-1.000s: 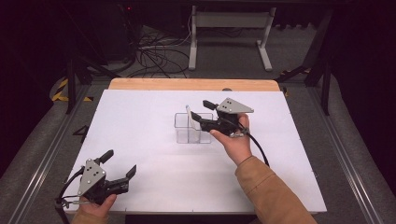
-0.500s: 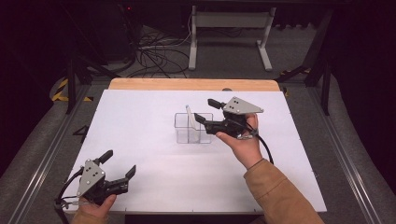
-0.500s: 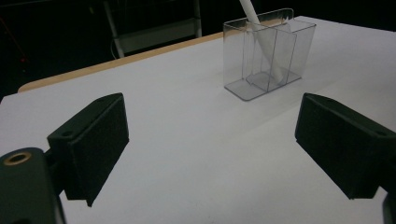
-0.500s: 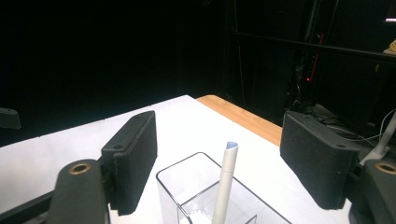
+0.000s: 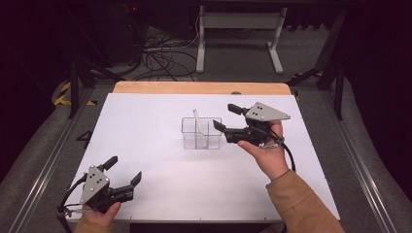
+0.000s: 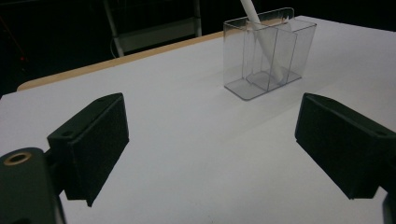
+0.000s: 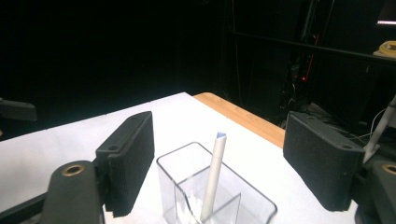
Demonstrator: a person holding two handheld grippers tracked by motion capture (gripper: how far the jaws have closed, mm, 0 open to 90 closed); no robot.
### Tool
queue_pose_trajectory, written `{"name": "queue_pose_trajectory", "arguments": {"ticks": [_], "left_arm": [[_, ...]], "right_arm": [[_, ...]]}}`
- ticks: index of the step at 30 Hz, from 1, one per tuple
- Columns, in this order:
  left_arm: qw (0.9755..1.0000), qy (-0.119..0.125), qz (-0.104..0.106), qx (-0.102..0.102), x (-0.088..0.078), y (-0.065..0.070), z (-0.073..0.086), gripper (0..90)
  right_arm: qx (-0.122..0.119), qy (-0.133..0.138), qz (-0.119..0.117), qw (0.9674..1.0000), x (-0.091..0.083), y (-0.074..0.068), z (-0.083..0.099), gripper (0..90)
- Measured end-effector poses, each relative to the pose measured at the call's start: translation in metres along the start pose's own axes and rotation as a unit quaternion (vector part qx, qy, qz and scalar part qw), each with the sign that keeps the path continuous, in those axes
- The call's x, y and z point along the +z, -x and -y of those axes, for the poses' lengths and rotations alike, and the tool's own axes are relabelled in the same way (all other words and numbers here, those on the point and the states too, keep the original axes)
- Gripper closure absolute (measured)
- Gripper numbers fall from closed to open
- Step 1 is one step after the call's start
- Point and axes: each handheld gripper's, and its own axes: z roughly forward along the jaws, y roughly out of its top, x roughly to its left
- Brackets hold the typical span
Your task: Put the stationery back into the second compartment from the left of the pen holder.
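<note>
The right tongs (image 5: 227, 118) have drawn back from the clear holder (image 5: 201, 132), jaws just widened, released; the white pen (image 5: 198, 122) apparently stays inside. The left tongs (image 5: 124, 171) rest released.

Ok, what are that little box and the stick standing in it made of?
The box looks like clear hard plastic: glossy, see-through walls with a divider inside. The stick is matte white, possibly plastic or rolled paper; the look leaves it open.

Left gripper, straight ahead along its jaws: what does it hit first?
Probably the clear plastic holder with the white pen leaning inside. In the left gripper view it sits ahead, slightly right of centre; bare white table lies between. Depth is uncertain.
</note>
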Motion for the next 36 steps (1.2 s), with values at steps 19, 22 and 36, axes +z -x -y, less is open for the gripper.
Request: {"name": "queue_pose_trajectory", "arguments": {"ticks": [19,22,36], "left_arm": [[1.0000,0.000,-0.001,0.002,0.000,0.001,0.000,10.5],[1.0000,0.001,-0.001,0.001,0.000,0.001,0.000,10.4],[1.0000,0.001,-0.002,0.002,0.000,0.002,0.000,10.6]], "right_arm": [[0.020,-0.041,0.019,0.9988,-0.060,0.001,0.029,25.9],[0.023,-0.045,0.022,0.9985,-0.067,0.002,0.036,25.9],[0.017,-0.044,0.016,0.9988,-0.092,0.005,0.080,27.0]]}}
